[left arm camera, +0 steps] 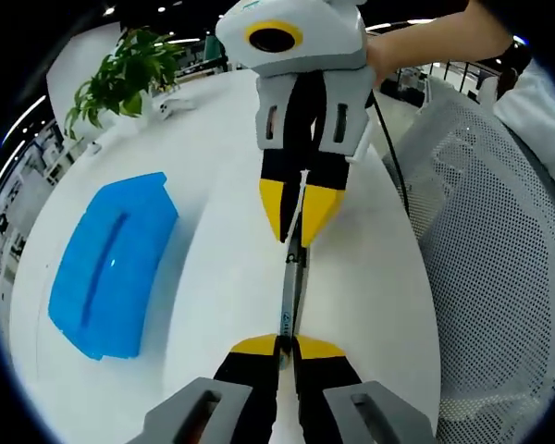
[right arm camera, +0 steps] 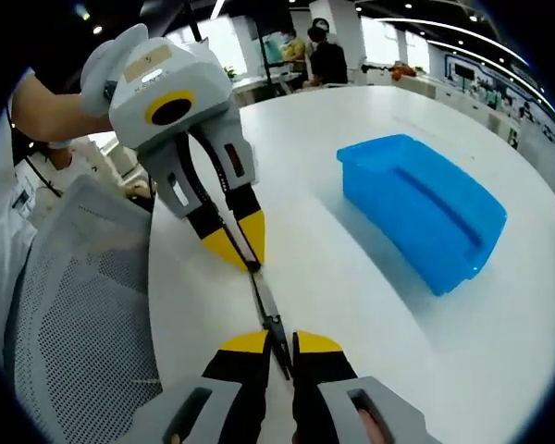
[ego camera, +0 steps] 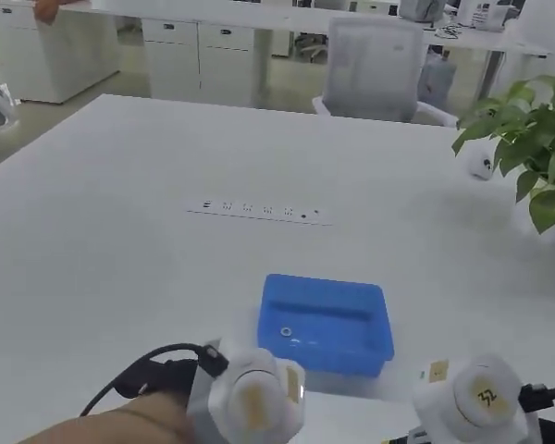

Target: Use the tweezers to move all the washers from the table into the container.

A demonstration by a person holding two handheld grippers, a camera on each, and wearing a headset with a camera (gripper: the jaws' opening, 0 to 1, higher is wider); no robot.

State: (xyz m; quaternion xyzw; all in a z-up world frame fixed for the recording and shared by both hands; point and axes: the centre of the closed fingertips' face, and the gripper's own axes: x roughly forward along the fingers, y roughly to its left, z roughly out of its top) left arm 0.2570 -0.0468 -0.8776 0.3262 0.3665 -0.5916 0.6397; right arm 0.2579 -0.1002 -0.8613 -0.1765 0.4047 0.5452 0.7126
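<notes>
A blue container [ego camera: 356,347] stands on the white table [ego camera: 120,231] near the front edge, with one small washer [ego camera: 286,331] on its floor. My left gripper [left arm camera: 287,350] and my right gripper [right arm camera: 276,344] face each other tip to tip just in front of the container. Thin metal tweezers [left arm camera: 293,277] run between them, and each gripper is shut on one end. In the left gripper view the container [left arm camera: 111,264] lies to the left. In the right gripper view the container [right arm camera: 421,208] lies to the right and the tweezers [right arm camera: 264,310] reach up to the other gripper.
A socket strip [ego camera: 259,211] is set into the table's middle. A potted plant [ego camera: 536,139] and a small white object [ego camera: 481,165] stand at the right. An office chair [ego camera: 370,69] sits at the far edge, and a mesh chair [left arm camera: 499,277] is behind the grippers.
</notes>
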